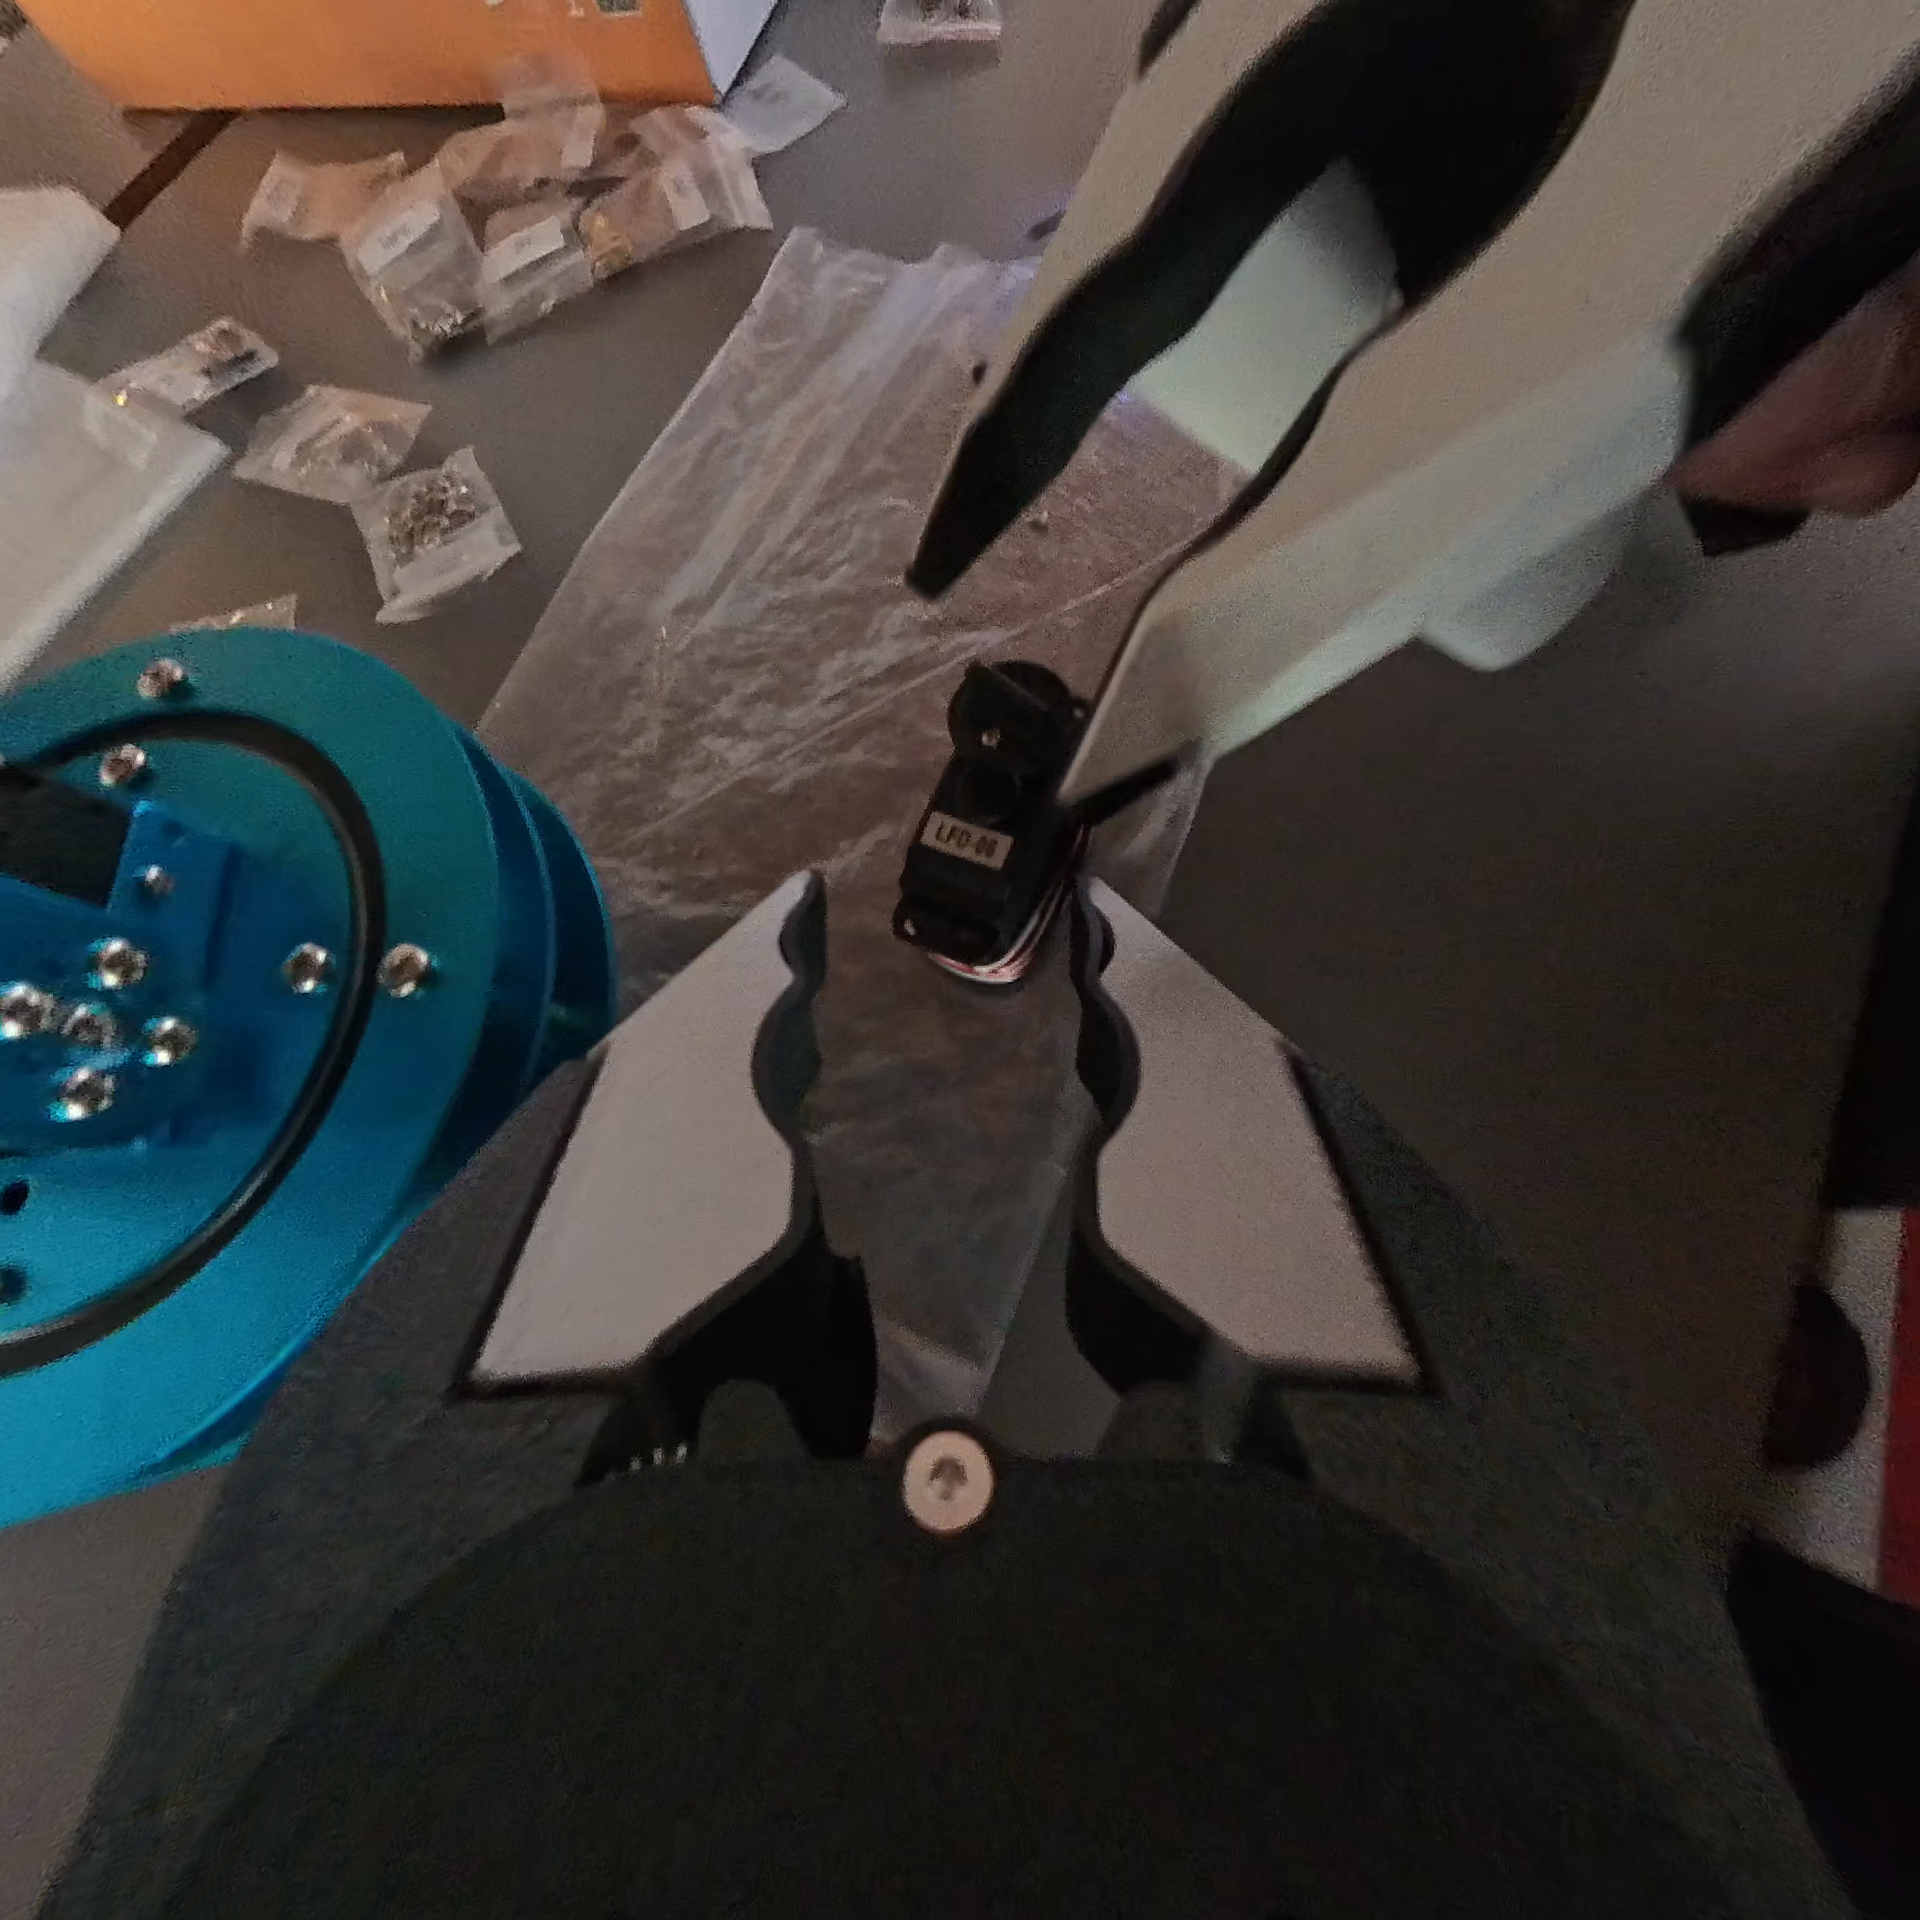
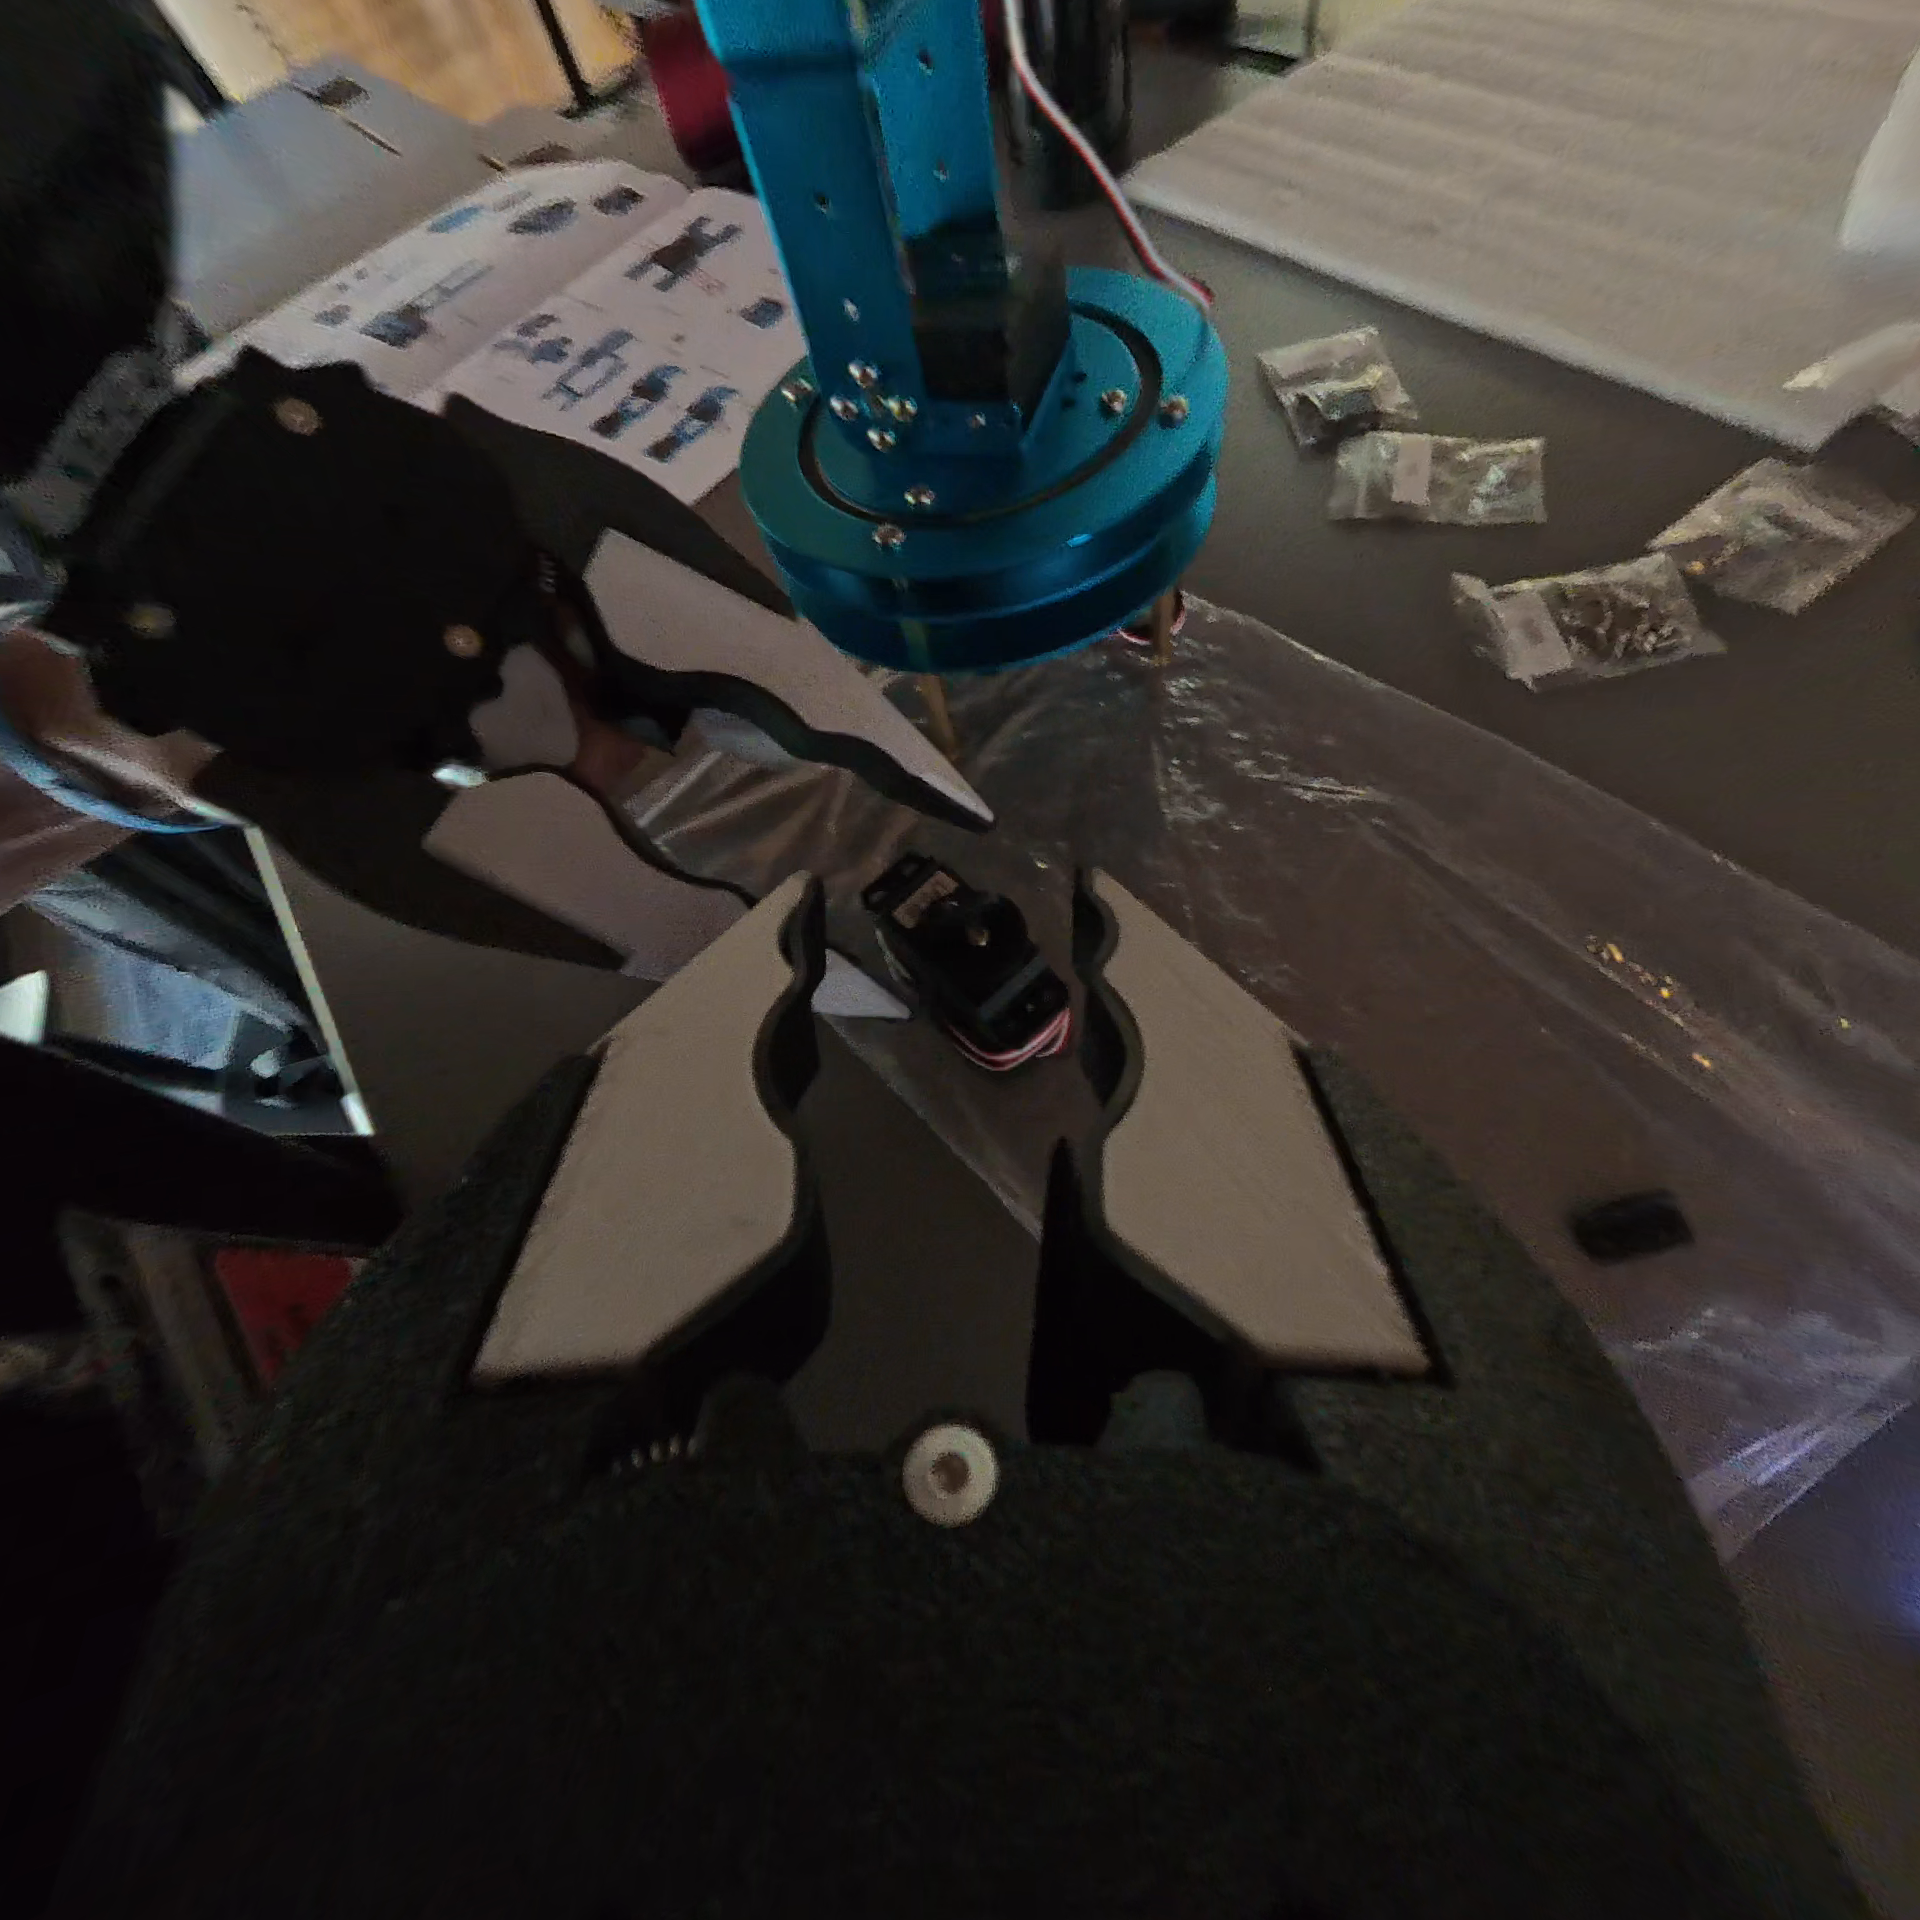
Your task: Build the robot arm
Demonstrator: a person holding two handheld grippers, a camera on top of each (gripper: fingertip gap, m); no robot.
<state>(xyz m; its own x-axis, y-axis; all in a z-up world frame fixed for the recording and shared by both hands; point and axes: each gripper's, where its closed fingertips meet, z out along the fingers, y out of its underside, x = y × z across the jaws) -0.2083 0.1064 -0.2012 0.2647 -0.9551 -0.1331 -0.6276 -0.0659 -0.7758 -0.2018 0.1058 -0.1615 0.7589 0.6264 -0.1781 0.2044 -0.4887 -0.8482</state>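
Both my tools are over the black servo [image 1: 971, 831], which lies on the clear plastic sheet [image 1: 748, 582] on the grey surface [image 1: 1507, 935].

Left tool [image 1: 945, 894]: released, fingers spread. The servo sits just past the tips, nearer the right fingertip [image 1: 1101, 914]; its coiled red-white lead is at that tip. I cannot tell whether it touches.

Right tool [image 2: 951, 894]: also released, fingers apart. The servo lies between the two tips, tilted, closer to the right finger [image 2: 1117, 935]. No grip on it that I can see.

In the left wrist view my right tool comes in from the upper right, one fingertip just beside the servo's far end, my hand [image 1: 1808, 436] on its handle.

Around it: the blue metal turntable base [image 2: 982, 488] with an upright blue bracket [image 2: 862, 156] stands just beyond the servo, on brass standoffs [image 2: 940, 717]. Small bags of hardware [image 2: 1434, 478] are scattered on the surface to the right of the base. An open instruction sheet [image 2: 582, 312] lies left of the base. An orange box [image 1: 384, 52] sits at the far edge.
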